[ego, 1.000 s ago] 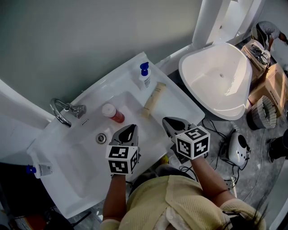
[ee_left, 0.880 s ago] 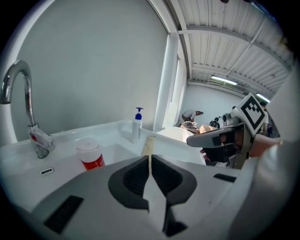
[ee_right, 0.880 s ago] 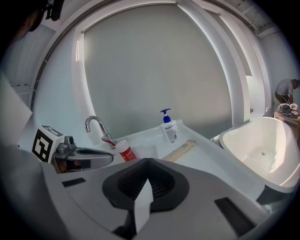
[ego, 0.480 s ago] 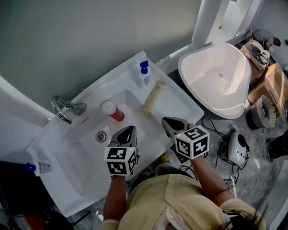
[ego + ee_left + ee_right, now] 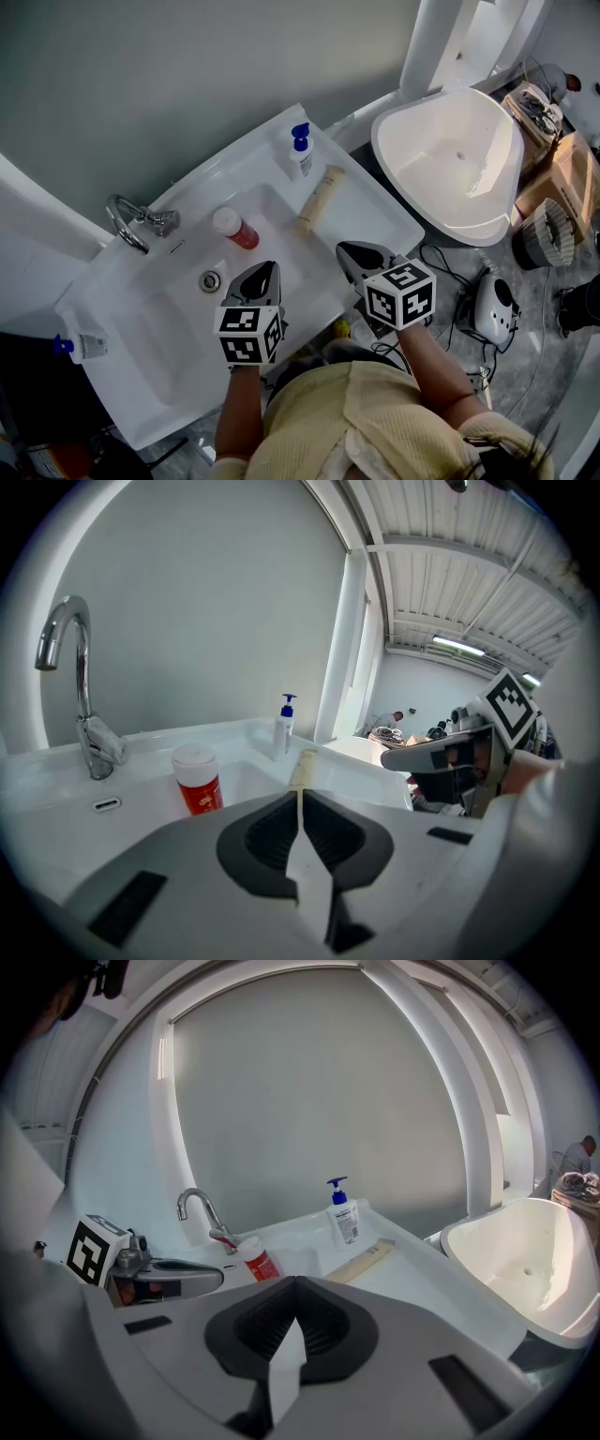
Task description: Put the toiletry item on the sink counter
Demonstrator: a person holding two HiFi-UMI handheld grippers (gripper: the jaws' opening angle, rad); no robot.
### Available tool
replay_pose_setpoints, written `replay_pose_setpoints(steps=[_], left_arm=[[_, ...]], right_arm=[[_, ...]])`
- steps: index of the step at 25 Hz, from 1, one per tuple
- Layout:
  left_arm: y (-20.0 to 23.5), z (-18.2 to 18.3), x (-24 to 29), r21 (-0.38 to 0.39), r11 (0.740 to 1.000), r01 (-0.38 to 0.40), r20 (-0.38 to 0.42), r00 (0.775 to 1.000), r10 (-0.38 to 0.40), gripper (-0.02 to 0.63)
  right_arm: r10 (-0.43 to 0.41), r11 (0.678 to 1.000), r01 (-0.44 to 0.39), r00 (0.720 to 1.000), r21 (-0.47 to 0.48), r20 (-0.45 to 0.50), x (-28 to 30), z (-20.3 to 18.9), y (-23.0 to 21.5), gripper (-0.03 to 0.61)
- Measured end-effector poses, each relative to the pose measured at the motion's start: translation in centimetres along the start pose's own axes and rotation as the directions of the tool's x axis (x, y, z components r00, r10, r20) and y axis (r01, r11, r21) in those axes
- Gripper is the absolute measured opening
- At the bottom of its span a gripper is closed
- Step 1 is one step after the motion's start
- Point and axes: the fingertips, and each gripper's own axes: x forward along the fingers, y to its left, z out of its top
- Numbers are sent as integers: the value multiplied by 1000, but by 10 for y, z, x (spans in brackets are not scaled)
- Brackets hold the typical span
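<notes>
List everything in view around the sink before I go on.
sink: one, white, centre
faucet: one, chrome, sink's back rim
red bottle: one, white cap, upright in the basin
pump bottle: one, white with blue pump, counter's far corner
beige tube: one, lying along the basin's right edge
blue-capped tube: one, white, sink's left end
tub: one, white, right of the sink
boxes: at least two, brown, far right
left gripper: one, grey, shut, empty, above the sink's near edge
right gripper: one, grey, shut, empty, beside it
</notes>
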Motion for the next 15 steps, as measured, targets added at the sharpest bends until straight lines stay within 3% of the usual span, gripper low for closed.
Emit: replay_pose_setpoints(steps=[15], left_arm=[[10,-3,-4,-26,999,-35,2,999,35,52]], right_arm=[[15,1000,-15,1000,-17,-1,3,2,3,25]])
